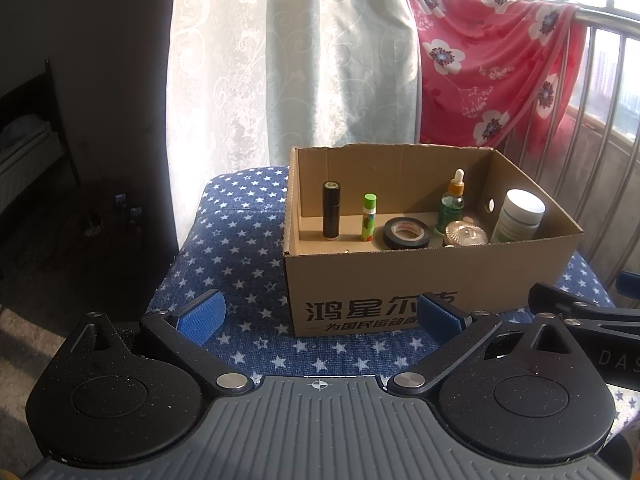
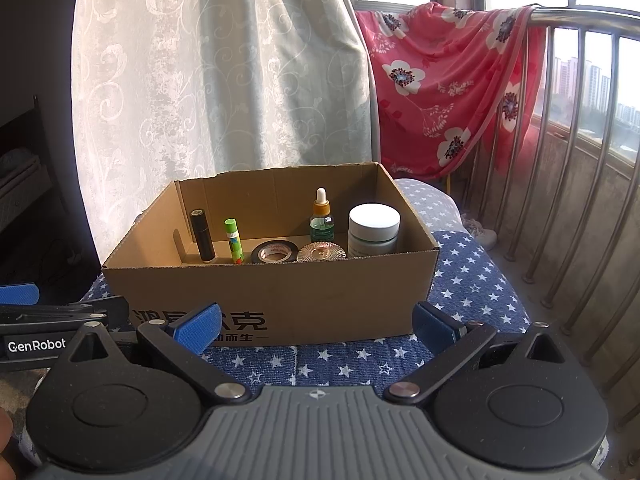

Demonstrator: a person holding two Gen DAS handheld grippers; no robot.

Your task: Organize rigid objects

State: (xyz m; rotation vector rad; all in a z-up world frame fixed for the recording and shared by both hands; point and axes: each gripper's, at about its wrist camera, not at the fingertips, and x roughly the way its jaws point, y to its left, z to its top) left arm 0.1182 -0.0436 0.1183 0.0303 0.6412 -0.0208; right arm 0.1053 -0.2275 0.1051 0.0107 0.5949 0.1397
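On the starred cushion stands an open box. Inside it, left to right: black tube at 10 o'clock, glue stick, tape roll, dropper bottle at 1 o'clock behind a ridged lid, white jar. Left gripper and right gripper are both spread wide and empty, in front of the box.

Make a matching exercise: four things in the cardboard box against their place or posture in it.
1. black cylinder
2. tape roll
3. dropper bottle
4. white-lidded jar

A. lies flat near the middle
B. stands farthest left
C. stands farthest right
D. stands behind the round ribbed lid

Pairs: 1-B, 2-A, 3-D, 4-C
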